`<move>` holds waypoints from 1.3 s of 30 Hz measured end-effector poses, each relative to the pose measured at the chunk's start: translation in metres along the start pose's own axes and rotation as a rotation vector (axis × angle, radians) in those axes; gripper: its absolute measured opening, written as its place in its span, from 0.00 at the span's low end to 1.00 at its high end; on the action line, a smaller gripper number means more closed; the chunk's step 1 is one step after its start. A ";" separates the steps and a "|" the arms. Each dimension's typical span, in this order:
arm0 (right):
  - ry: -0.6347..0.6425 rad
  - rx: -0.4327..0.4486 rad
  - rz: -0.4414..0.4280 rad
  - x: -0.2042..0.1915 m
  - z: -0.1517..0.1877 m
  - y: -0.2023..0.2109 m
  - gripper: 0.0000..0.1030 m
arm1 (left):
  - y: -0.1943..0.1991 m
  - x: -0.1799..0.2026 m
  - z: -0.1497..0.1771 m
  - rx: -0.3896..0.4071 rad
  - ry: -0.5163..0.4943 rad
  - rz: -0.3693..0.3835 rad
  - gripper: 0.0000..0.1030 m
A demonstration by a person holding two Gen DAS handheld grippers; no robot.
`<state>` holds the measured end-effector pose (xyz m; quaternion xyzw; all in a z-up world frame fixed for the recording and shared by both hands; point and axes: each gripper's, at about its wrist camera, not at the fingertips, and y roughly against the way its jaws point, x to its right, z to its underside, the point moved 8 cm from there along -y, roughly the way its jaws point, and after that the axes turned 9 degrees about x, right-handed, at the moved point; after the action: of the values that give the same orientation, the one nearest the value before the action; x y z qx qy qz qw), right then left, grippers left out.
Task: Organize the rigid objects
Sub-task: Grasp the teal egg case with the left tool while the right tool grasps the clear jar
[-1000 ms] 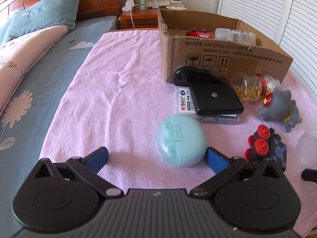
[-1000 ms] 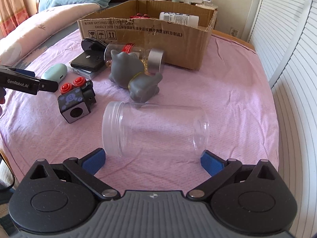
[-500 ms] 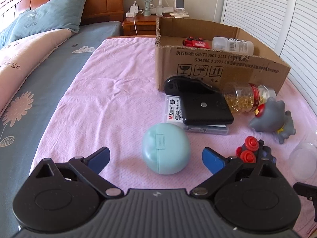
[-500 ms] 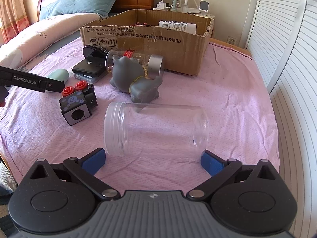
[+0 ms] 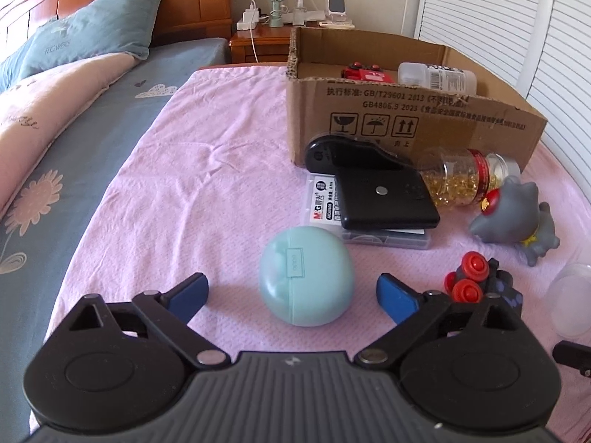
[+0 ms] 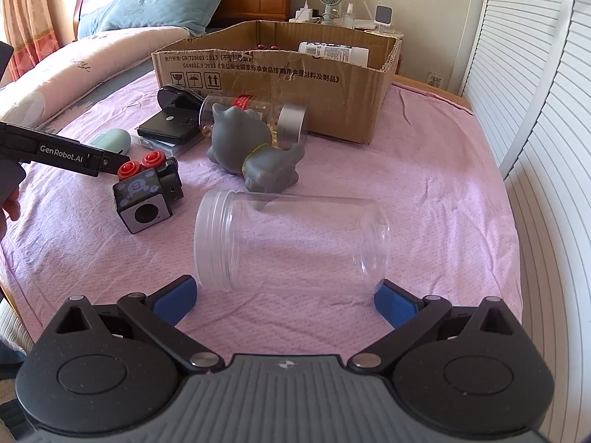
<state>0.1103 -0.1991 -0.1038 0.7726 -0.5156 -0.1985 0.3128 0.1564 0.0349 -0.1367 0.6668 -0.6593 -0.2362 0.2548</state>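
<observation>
Mint case (image 5: 306, 276) between spread left gripper (image 5: 291, 293) jaws, clear jar (image 6: 291, 240) perhaps touching spread right gripper (image 6: 286, 297) jaws.

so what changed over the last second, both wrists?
The left gripper swung left to centre on the mint case, both pads now clear of it. The right gripper stayed open around the clear jar. Nothing grasped; objects unmoved.

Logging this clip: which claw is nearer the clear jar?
Right. The right claw straddles the clear jar, open; the left claw is off beside it, around the mint case.
</observation>
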 end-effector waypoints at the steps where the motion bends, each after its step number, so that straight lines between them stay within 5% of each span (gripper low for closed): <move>1: -0.001 0.000 0.000 0.000 0.000 0.000 1.00 | 0.000 0.000 0.000 0.000 -0.002 0.001 0.94; 11: -0.021 -0.015 -0.008 -0.001 -0.007 0.004 1.00 | 0.000 0.003 -0.001 0.014 -0.002 0.009 0.91; 21: -0.008 -0.015 0.032 -0.002 -0.020 -0.002 1.00 | 0.004 0.007 -0.007 0.042 -0.019 0.016 0.58; 39: 0.031 -0.058 0.072 -0.002 -0.028 -0.003 0.92 | 0.002 0.010 -0.011 0.035 -0.054 0.066 0.50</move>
<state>0.1296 -0.1890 -0.0858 0.7470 -0.5324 -0.1899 0.3500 0.1622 0.0252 -0.1265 0.6423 -0.6916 -0.2342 0.2329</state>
